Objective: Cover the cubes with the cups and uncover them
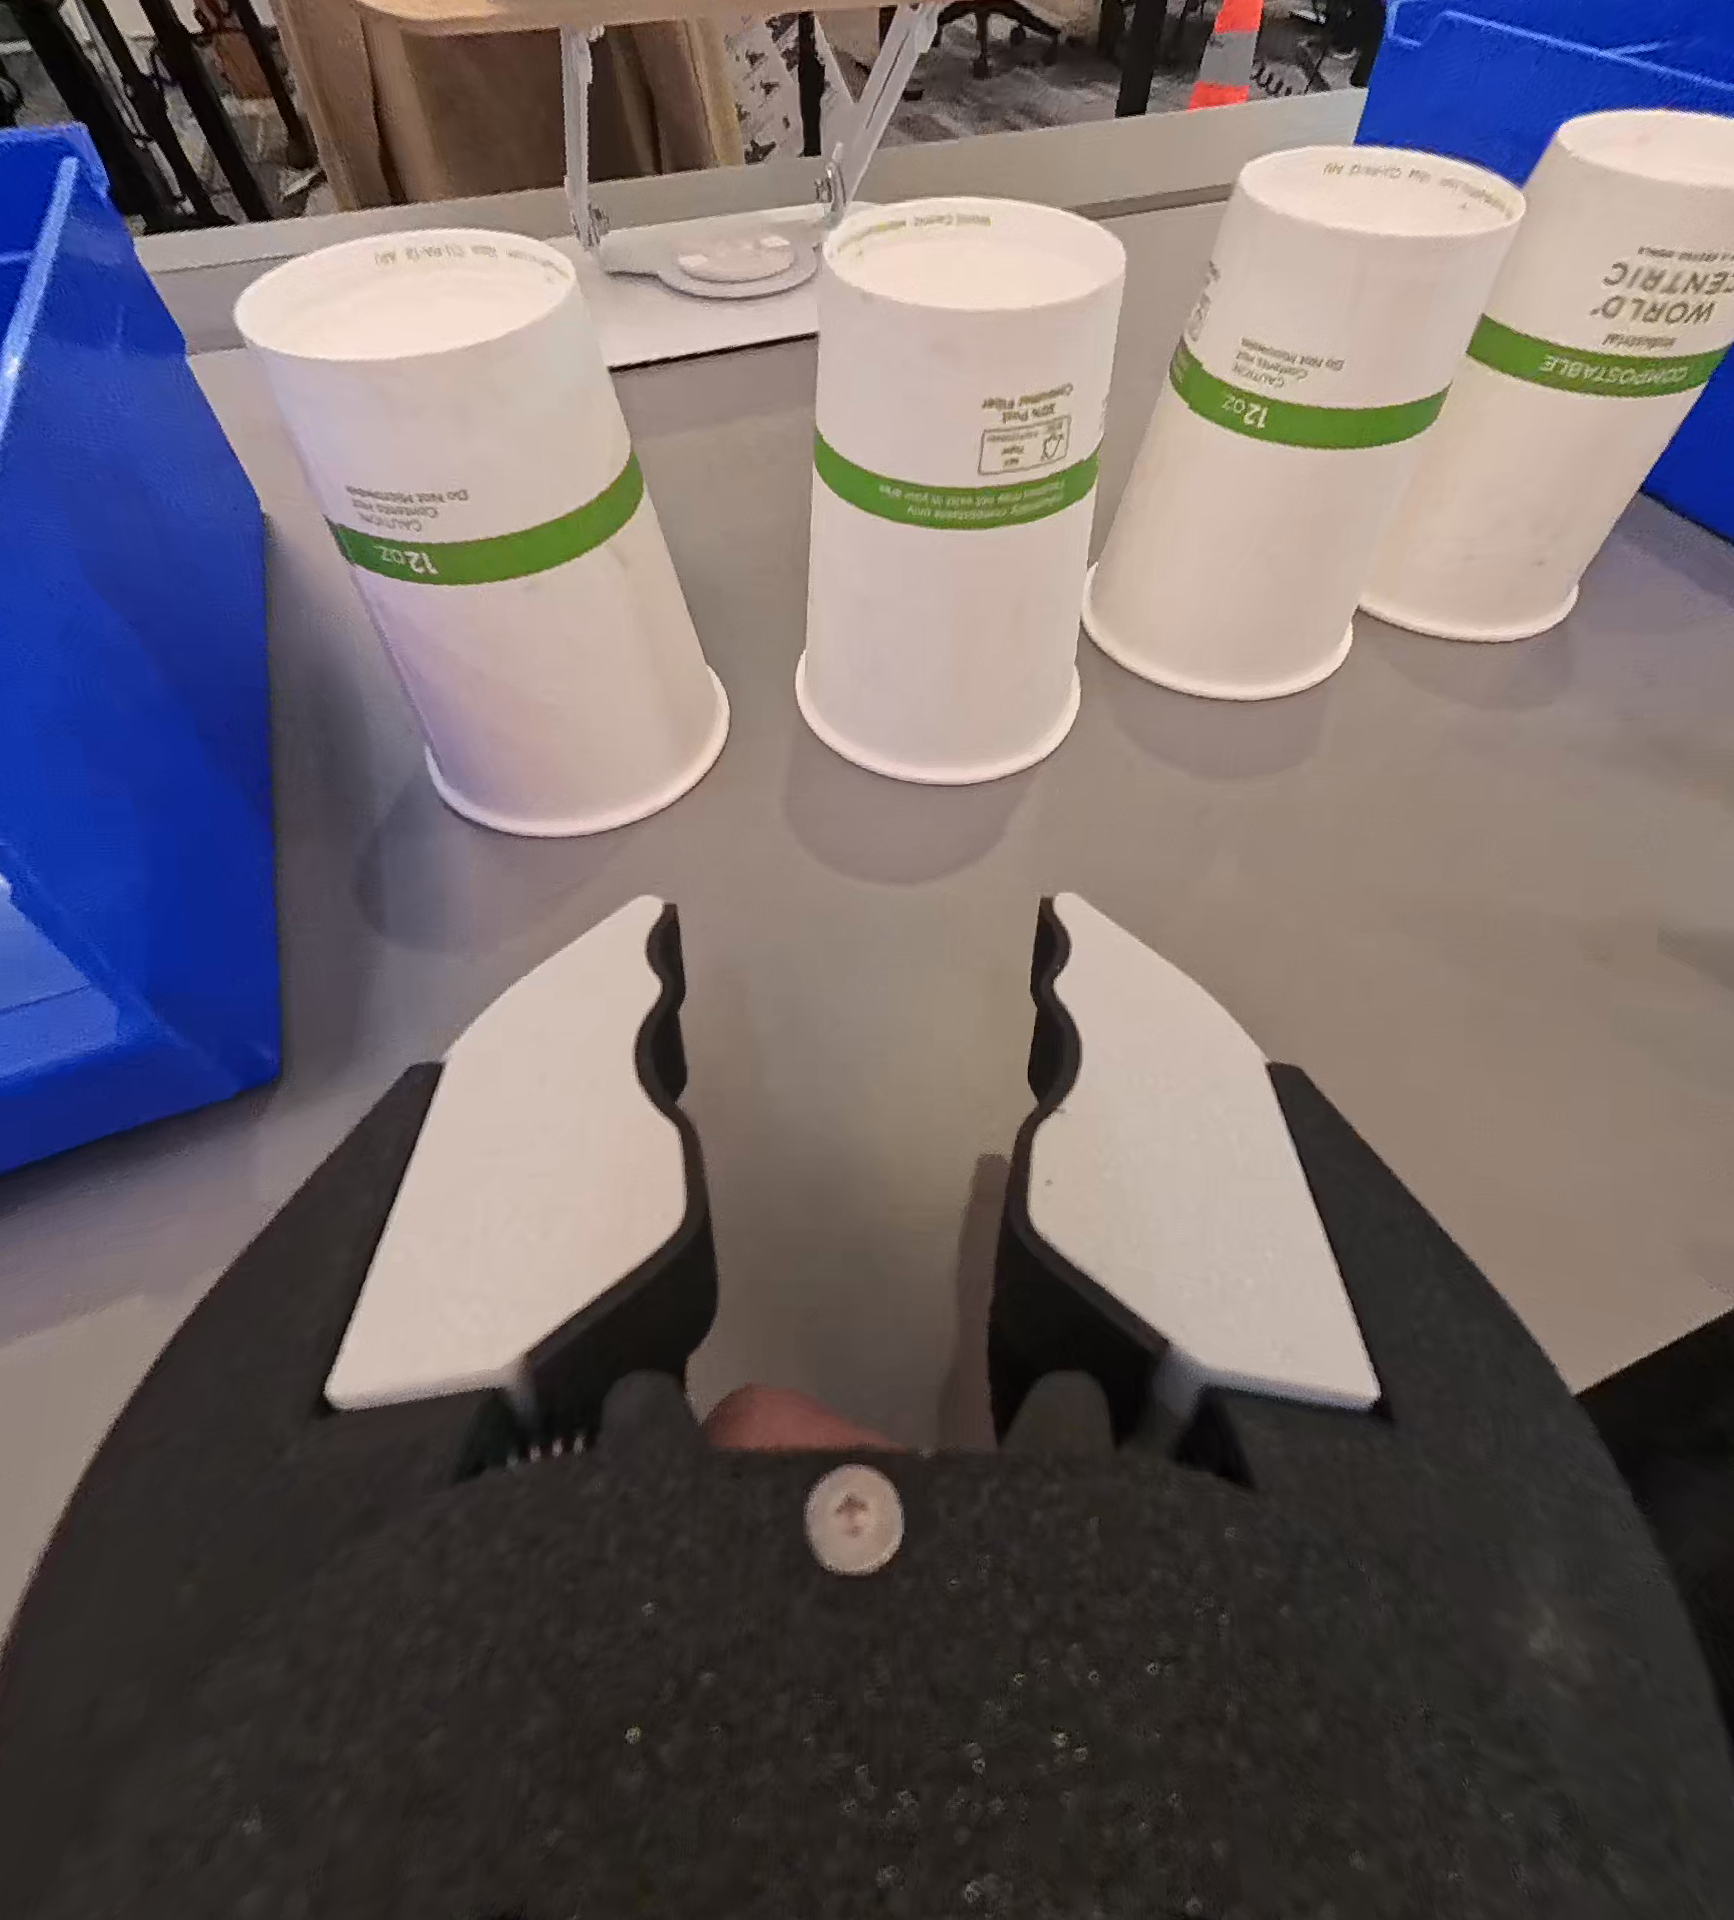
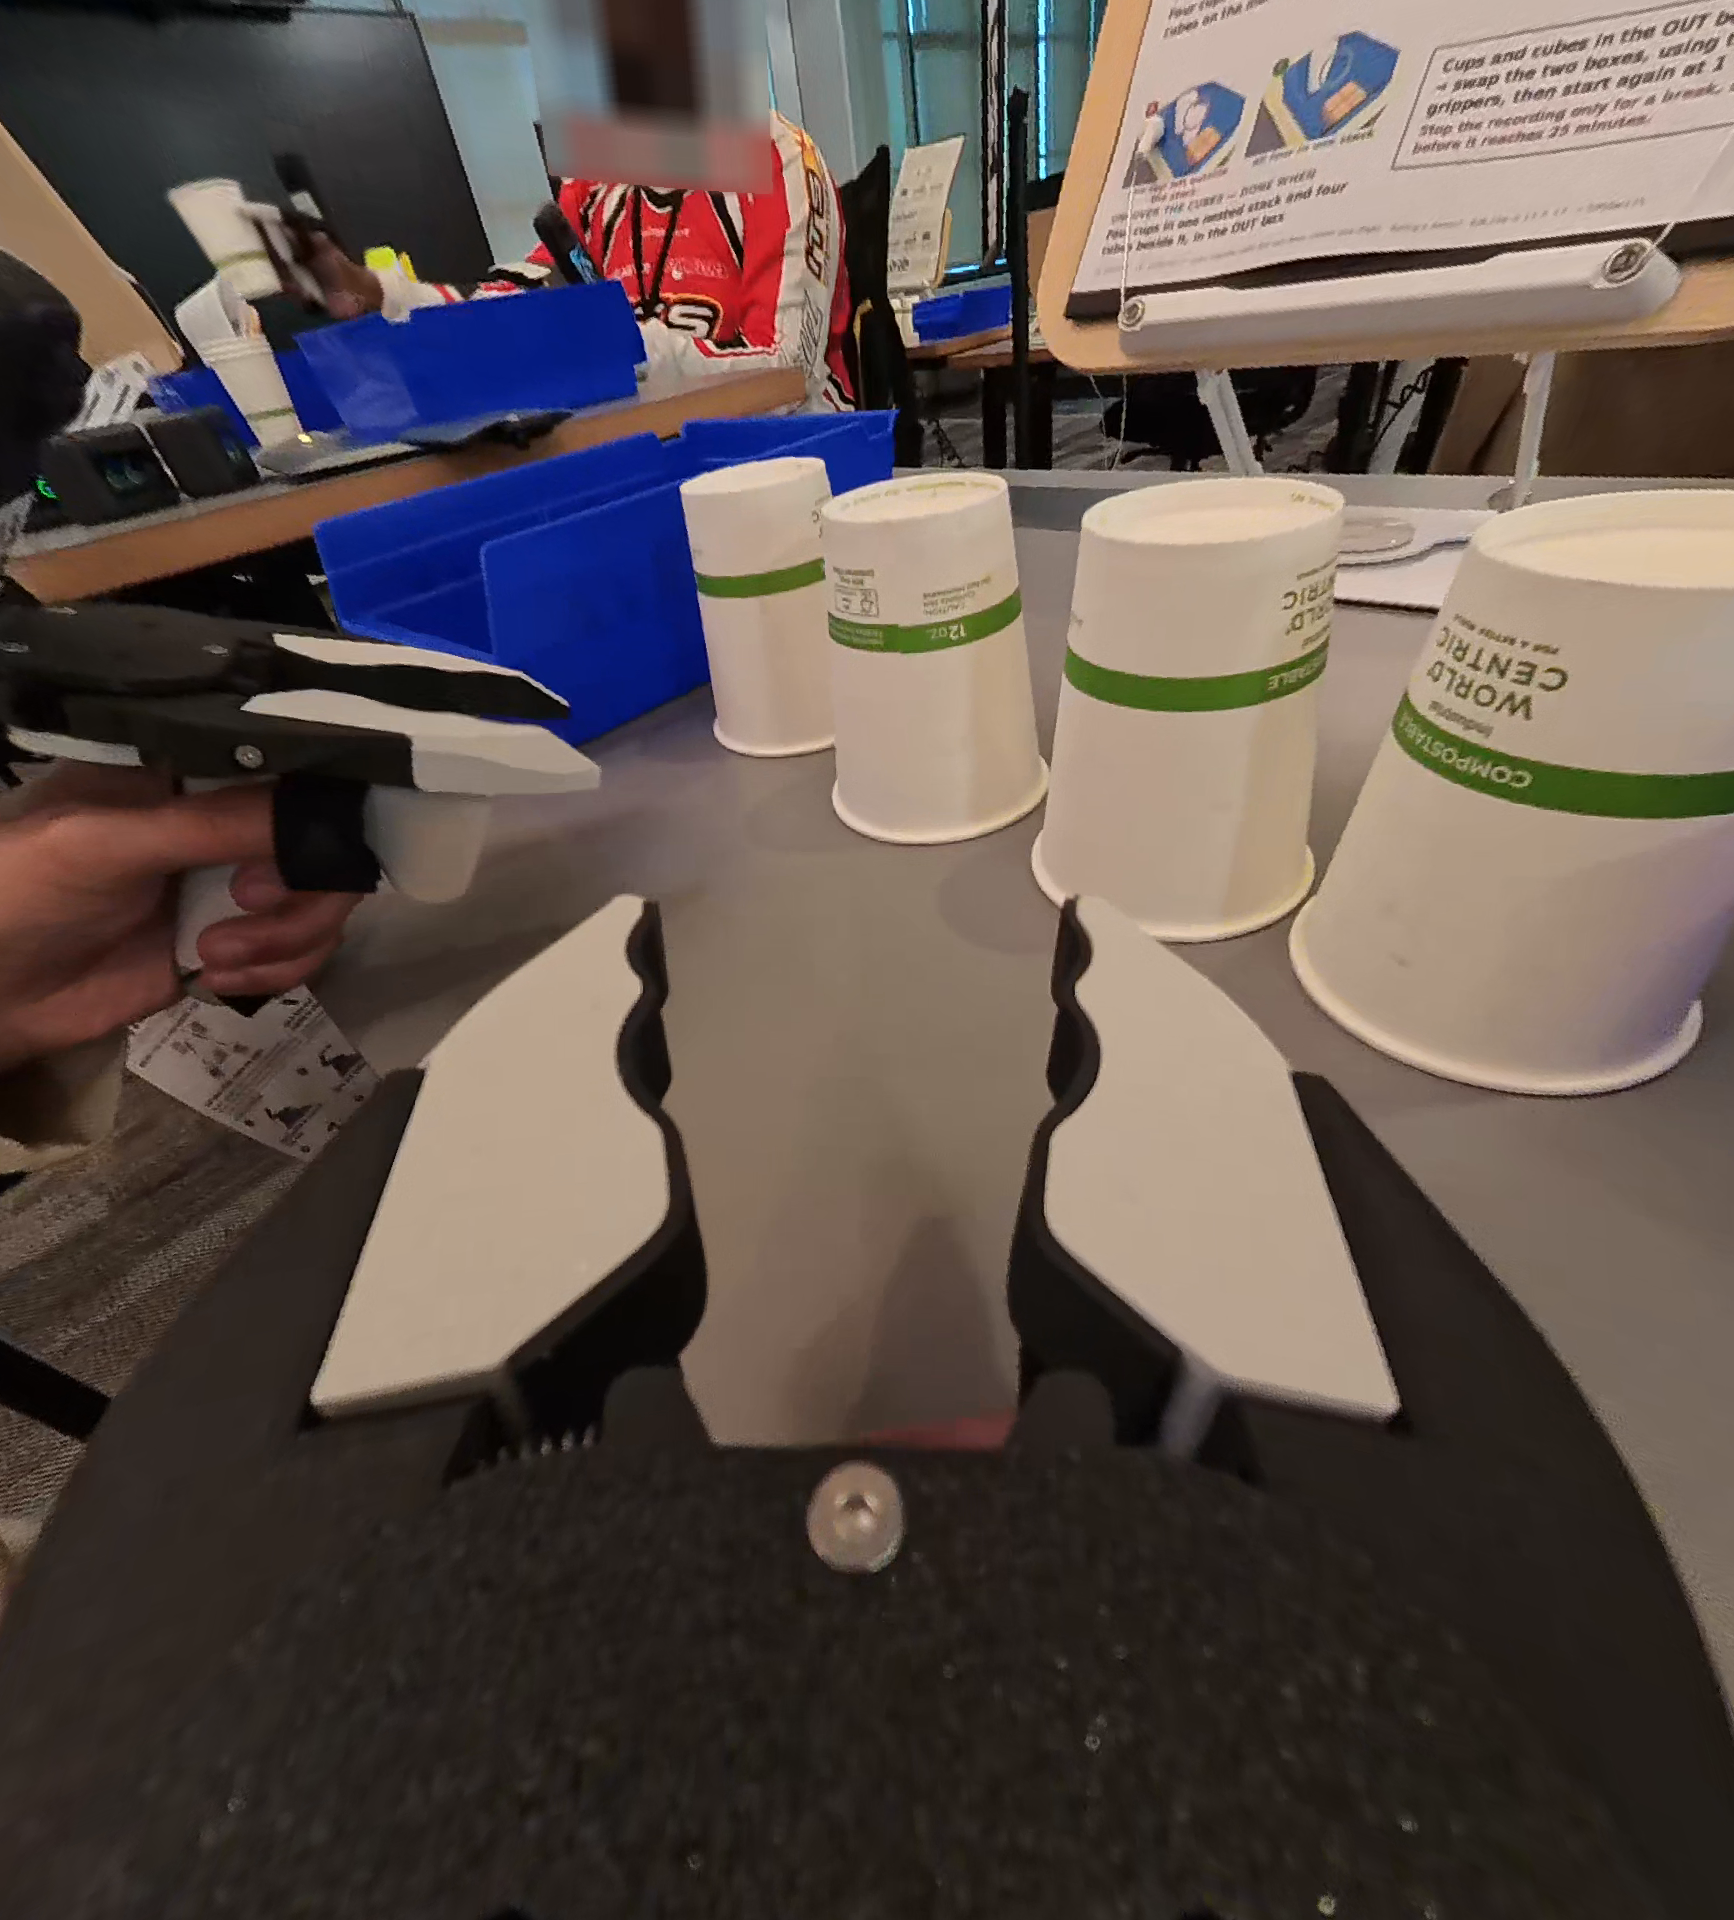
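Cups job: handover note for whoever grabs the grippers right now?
Left gripper: open, empty, held above the grey table, facing the second cup from the left.
Right gripper: open, empty, near the right end of the row; its nearest cup sits just right of its fingers.
Cups: four white paper cups, all upside down in one row on the table, none gripped. No cubes visible; they may be under the cups, but I cannot confirm that.
Blue bins flank the row.
Done: covering appears complete.
Left: lift each cup to uncover.
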`<state>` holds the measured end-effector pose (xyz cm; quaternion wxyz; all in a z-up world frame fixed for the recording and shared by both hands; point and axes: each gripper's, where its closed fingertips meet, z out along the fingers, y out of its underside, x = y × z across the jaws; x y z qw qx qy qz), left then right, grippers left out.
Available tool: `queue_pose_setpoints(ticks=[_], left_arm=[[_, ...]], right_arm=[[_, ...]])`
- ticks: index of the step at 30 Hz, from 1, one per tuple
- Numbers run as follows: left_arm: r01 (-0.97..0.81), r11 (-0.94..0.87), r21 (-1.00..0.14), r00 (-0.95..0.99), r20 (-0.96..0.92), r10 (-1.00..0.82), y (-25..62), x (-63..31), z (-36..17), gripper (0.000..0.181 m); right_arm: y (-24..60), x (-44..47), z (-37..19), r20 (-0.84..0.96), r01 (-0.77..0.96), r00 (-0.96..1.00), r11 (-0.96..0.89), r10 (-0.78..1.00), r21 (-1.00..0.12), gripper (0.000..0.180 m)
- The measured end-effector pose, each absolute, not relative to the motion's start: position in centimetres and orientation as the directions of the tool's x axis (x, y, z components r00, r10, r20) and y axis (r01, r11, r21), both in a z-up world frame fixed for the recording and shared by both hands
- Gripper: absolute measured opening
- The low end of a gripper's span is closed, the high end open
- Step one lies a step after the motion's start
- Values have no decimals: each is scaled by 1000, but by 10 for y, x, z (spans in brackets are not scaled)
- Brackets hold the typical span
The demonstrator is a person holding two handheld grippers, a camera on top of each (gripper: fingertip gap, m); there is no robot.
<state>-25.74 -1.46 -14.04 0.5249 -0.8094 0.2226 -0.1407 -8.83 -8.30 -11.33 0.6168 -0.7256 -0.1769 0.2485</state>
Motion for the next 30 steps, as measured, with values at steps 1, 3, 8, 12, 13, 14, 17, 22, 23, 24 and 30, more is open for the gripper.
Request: queue_pose_setpoints(ticks=[1,3,8,12,13,14,17,22,23,24,30], left_arm=[[-206,-352,-913,864,-1,-503,-14,-258,-140,64],[-201,-355,-913,869,1,-494,-13,-260,-140,64],[-211,-358,-909,889,-26,-457,-3,-265,-136,63],[-242,-405,-882,912,-63,-406,28,-269,-128,66],[-250,-403,-880,916,-80,-392,39,-269,-127,66],[-270,-407,-873,923,-113,-369,50,-272,-127,67],[-302,-417,-857,938,-190,-289,85,-281,-130,71],[-230,-452,-862,962,-132,-238,117,-275,-125,79],[-218,-455,-864,965,-122,-231,122,-273,-124,79],[-204,-458,-865,968,-109,-226,126,-272,-124,79],[-165,-478,-863,981,-93,-171,144,-274,-130,86]], right_arm=[[-83,-89,-114,-138,-43,814,-179,564,-983,72],[-84,-88,-114,-140,-47,811,-175,567,-983,72],[-85,-86,-112,-165,-71,806,-184,568,-980,74],[-84,-86,-111,-170,-73,803,-190,571,-979,76],[-84,-86,-111,-172,-74,802,-192,571,-979,76],[-84,-86,-111,-172,-74,801,-192,573,-979,76],[-85,-89,-111,-166,-63,795,-193,584,-979,76],[-86,-88,-113,-165,-58,795,-198,583,-978,76],[-86,-87,-113,-169,-61,794,-199,584,-978,76],[-86,-87,-113,-173,-64,793,-203,583,-977,76],[-86,-84,-114,-183,-67,794,-215,580,-974,76]])
